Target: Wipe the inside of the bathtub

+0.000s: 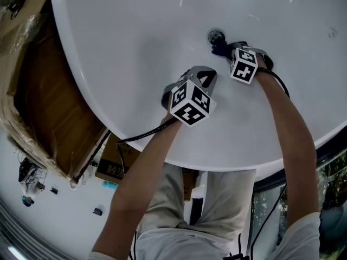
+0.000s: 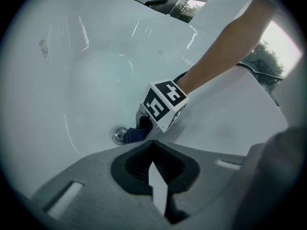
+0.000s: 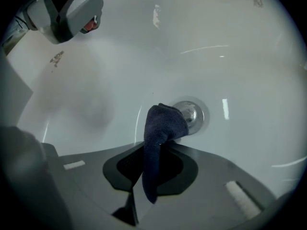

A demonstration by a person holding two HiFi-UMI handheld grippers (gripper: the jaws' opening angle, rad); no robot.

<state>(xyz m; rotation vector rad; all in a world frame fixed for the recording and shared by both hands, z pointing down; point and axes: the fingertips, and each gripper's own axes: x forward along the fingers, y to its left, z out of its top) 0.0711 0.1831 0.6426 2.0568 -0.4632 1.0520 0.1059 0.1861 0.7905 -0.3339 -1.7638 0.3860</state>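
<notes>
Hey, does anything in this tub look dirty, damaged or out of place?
Only a small thing: a brownish smudge marks the bathtub wall, well away from the dark blue cloth that the right gripper holds at the drain. No cracks or spills show.

In the bathtub (image 1: 135,64), the drain (image 1: 215,36) lies toward 12 o'clock. The cloth (image 1: 219,49) (pinched in the right hand-held gripper (image 1: 227,49)) touches the drain's 6 o'clock edge. The left hand-held gripper (image 2: 157,186) hangs at the right one's 8 o'clock, apart.
</notes>
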